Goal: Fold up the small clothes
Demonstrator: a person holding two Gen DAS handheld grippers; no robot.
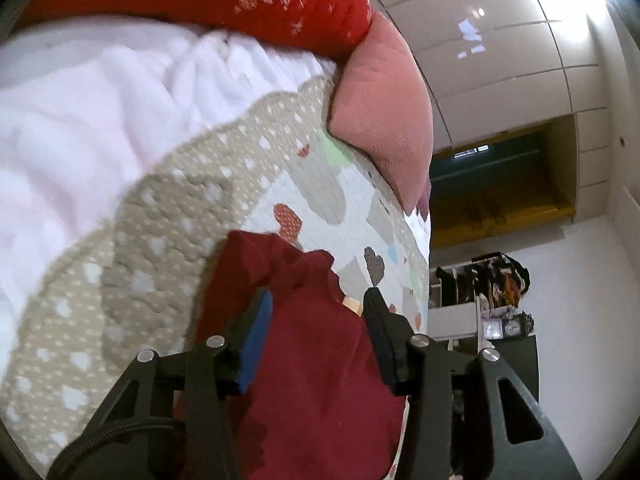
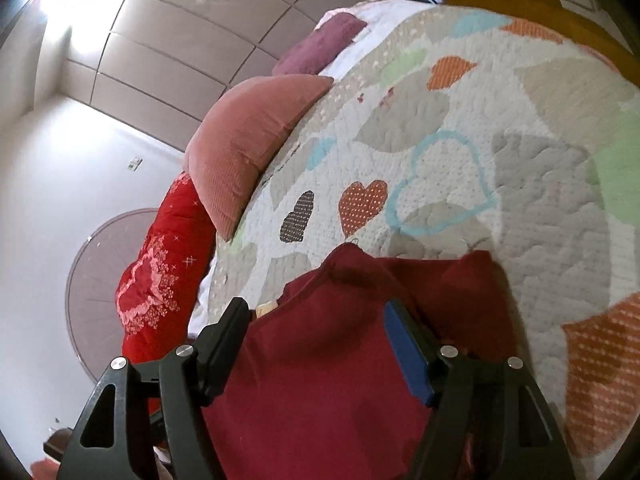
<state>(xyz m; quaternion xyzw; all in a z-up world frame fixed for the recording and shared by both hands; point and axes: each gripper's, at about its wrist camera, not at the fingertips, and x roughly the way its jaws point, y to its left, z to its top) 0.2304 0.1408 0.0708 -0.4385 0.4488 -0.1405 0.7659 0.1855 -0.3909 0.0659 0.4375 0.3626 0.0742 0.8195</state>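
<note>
I've got the dark red garment (image 2: pixel 328 344) lying rumpled on the heart-patterned quilt (image 2: pixel 460 128), near me, under both tools. My right gripper (image 2: pixel 316 322) hangs over it, jaws spread wide, grasping nothing. My left gripper (image 1: pixel 318 312) sits likewise released above the same cloth. Far off, a pink cushion (image 2: pixel 248 140) rests against a red pillow (image 2: pixel 160 272).

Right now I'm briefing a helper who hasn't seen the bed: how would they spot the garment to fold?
Find the heart-patterned quilt covering the bed. Near its front edge lies the dark red garment, with both open claws over it. It is plain maroon, unlike the brighter red embroidered cushion and the salmon pink pillow.
</note>
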